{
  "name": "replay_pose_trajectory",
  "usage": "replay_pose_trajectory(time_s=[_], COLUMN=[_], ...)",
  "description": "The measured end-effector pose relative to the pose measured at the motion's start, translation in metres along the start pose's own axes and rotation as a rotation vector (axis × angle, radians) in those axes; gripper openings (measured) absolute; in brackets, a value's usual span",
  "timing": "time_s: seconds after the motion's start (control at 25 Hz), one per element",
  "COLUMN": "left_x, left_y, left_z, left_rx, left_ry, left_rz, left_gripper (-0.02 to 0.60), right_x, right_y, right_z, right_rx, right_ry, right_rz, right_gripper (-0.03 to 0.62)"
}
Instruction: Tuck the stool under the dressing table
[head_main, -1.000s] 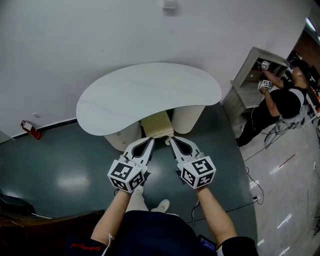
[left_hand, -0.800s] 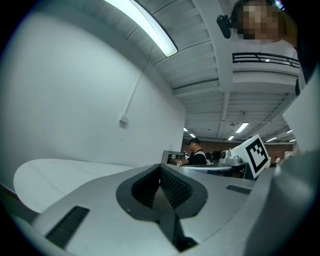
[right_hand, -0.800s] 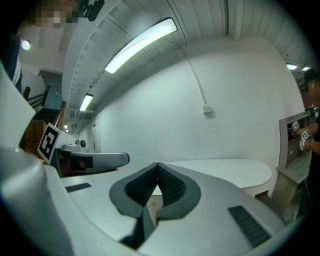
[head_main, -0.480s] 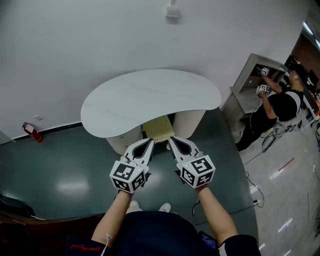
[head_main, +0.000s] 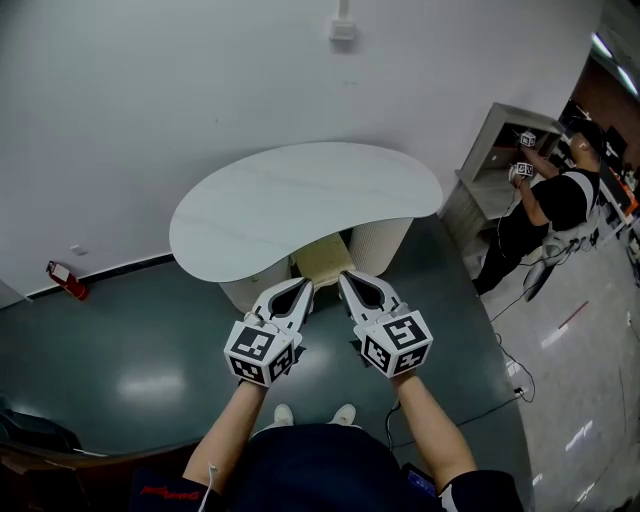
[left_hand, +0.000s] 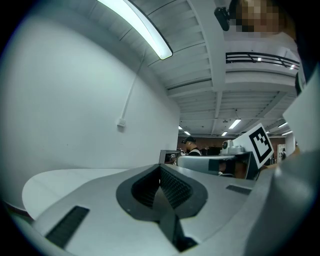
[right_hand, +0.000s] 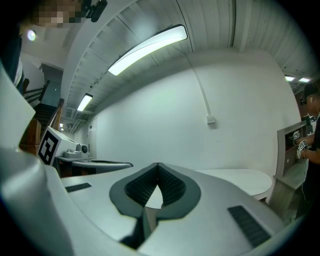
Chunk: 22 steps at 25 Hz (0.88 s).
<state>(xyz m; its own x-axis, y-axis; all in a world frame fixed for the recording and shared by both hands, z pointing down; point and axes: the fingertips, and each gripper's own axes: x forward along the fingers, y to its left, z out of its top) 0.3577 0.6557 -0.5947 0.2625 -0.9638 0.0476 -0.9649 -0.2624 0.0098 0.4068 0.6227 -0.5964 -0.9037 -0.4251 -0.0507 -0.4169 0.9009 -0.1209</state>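
Against the white wall (head_main: 180, 80), the kidney-shaped surface (head_main: 300, 195) covers most of the beige stool (head_main: 322, 258), so the left tool (head_main: 303, 288) and right tool (head_main: 346, 278), both closed and empty, should push its near edge squarely inward.

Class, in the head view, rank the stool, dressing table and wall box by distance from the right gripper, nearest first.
1. Stool, just ahead of the right gripper.
2. Dressing table, beyond and above it.
3. Wall box, high on the wall behind.

Dressing table (head_main: 300, 195) and stool (head_main: 322, 258) stand on glossy green floor (head_main: 130, 350).
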Motion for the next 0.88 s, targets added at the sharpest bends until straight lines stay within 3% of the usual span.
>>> replay_pose_trajectory(time_s=[0.44,0.88], left_x=[-0.035,-0.062], left_y=[0.006,0.002], left_z=[0.012,0.024], left_rx=[-0.033,0.001], left_ry=[-0.004,-0.022], left_rz=[-0.017,-0.035], left_gripper=[0.009,0.009], right_x=[-0.002,-0.010], right_y=[0.042,0.065], right_z=[0.017,0.019], right_rx=[0.017,0.033], right_ry=[-0.010,-0.022], right_rz=[-0.014,-0.035], right_gripper=[0.008,0.008])
